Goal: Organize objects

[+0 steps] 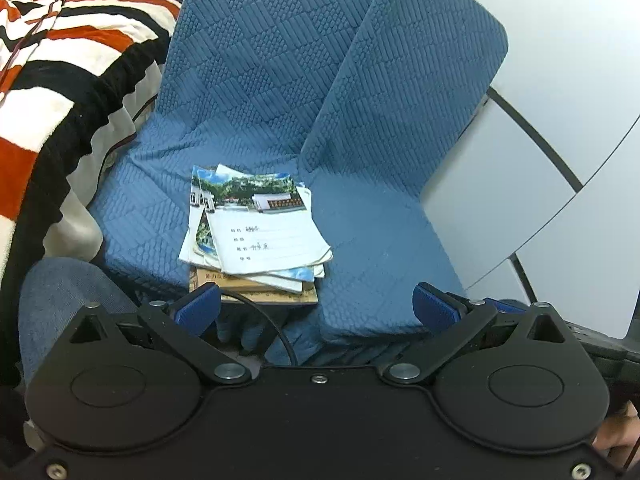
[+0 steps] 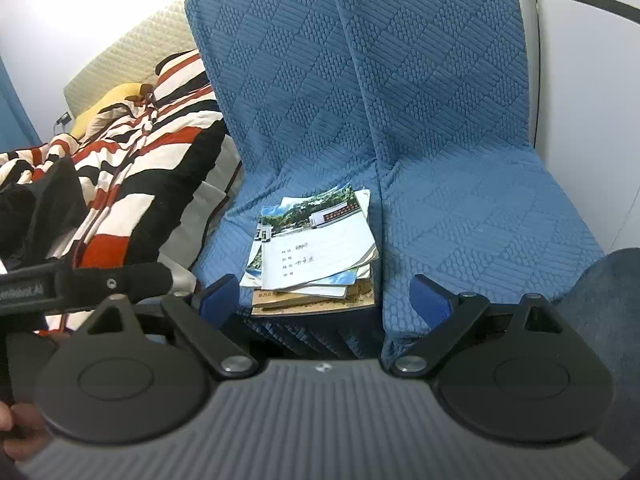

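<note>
A loose stack of notebooks [image 1: 256, 232] with photo covers lies on the seat of a blue quilted chair [image 1: 280, 80], over a brown book at the bottom. My left gripper [image 1: 316, 304] hangs open just in front of the stack's near edge, nothing between its blue pads. In the right wrist view the same stack [image 2: 316, 248] lies on the chair seat [image 2: 480, 220]. My right gripper [image 2: 324, 292] is open wide before it, its blue pads apart from the books.
A red, black and white striped blanket [image 1: 60, 60] covers the bed left of the chair; it shows too in the right wrist view [image 2: 132, 160], with a yellow pillow [image 2: 104, 108]. White wall panels [image 1: 560, 120] stand to the right. A black cable [image 1: 272, 320] runs under the left gripper.
</note>
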Demonstrator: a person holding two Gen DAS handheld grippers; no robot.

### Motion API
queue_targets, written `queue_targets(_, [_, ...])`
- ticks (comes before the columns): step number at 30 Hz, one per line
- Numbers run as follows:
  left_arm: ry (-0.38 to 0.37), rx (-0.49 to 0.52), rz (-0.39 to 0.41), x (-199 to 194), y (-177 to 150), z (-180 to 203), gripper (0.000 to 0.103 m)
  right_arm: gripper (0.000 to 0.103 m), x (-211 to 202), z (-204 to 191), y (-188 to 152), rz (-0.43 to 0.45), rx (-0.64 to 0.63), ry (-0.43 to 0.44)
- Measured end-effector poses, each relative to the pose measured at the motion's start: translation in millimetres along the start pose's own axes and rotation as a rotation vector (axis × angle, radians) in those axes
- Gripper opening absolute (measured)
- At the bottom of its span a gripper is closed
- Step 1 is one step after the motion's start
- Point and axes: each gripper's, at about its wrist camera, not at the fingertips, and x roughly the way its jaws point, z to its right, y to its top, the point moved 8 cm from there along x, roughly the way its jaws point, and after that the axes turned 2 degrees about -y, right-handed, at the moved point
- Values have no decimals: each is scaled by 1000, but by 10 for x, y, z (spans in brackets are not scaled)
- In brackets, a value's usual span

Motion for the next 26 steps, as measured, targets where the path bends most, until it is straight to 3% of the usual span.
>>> queue_targets(26, [14, 28, 8, 34, -28, 111, 102, 93, 40, 15, -56, -27, -9, -21])
